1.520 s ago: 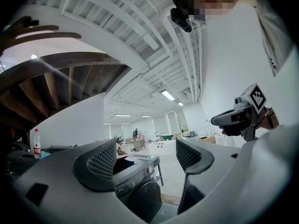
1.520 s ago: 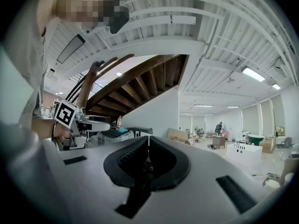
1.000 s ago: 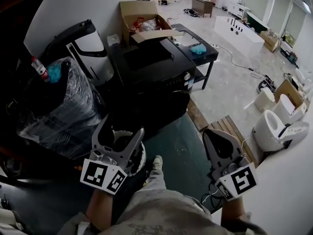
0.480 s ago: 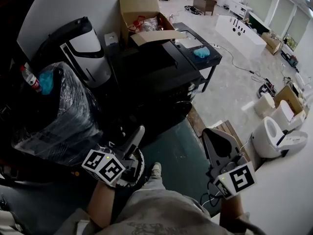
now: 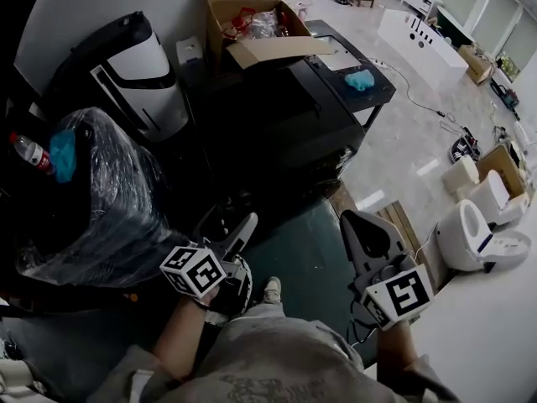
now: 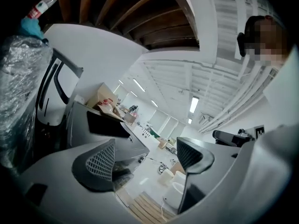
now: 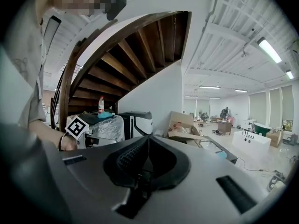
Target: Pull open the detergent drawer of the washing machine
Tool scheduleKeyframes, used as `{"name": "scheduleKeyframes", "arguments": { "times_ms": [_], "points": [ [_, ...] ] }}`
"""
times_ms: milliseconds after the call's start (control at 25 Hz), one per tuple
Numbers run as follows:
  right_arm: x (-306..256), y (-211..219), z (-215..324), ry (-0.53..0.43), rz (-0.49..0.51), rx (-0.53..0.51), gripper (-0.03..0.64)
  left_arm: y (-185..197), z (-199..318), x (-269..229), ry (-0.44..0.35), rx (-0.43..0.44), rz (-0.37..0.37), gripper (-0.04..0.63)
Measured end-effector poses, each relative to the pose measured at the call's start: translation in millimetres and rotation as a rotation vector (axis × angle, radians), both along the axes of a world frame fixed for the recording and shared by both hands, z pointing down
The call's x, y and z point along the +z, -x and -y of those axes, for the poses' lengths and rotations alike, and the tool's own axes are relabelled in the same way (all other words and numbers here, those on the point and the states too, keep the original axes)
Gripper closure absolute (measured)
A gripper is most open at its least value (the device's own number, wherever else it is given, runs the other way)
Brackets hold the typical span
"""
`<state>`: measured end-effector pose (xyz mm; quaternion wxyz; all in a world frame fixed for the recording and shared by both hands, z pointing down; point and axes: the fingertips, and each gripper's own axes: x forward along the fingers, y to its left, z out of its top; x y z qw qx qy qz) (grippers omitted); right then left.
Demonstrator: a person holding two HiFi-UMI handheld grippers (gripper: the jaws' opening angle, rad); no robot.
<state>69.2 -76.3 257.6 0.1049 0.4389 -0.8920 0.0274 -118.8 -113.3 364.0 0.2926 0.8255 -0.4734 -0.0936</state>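
Before the washing machine [image 5: 277,116], left gripper [image 5: 228,227] tilted sideways, jaws apart, empty; right gripper [image 5: 352,221] pointed forward, jaws together.

Left gripper [image 5: 228,230] left of lap [image 5: 277,355], jaws apart, empty; right gripper [image 5: 351,222] right of lap, jaws pressed together

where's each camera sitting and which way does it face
Head view: on the person's head, facing steeply down at the washing machine; shows left tongs, right tongs, a shoe.
Left gripper view: on left tongs, facing along open jaws past the machine into the hall; shirt at right.
Right gripper view: on right tongs, jaws together, facing the staircase; left forearm shows.
Shared: all see the cardboard box.
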Motion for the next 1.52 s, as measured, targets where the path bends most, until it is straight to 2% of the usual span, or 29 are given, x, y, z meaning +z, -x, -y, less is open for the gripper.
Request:
{"name": "scheduleKeyframes", "arguments": {
  "times_ms": [200,360,600,800,1040,1320,1520],
  "points": [
    [18,21,36,0.035,0.022,-0.030,0.583,15,32,40,0.104,-0.050,-0.115,0.186],
    [37,31,54,0.074,0.019,-0.053,0.583,23,47,87,0.231,-0.110,-0.233,0.186],
    [68,38,81,0.135,0.026,-0.083,0.583,27,57,131,0.312,-0.173,-0.323,0.186],
    [87,39,103,0.176,0.016,-0.133,0.583,31,64,153,0.338,-0.264,-0.394,0.186],
    [106,41,132,0.225,0.012,-0.228,0.583,30,75,180,0.349,-0.380,-0.420,0.186],
    [129,43,156,0.259,-0.020,-0.340,0.583,33,83,206,0.346,-0.535,-0.504,0.186],
    [143,50,167,0.262,-0.026,-0.440,0.583,37,83,223,0.346,-0.609,-0.501,0.186]
  ]
}}
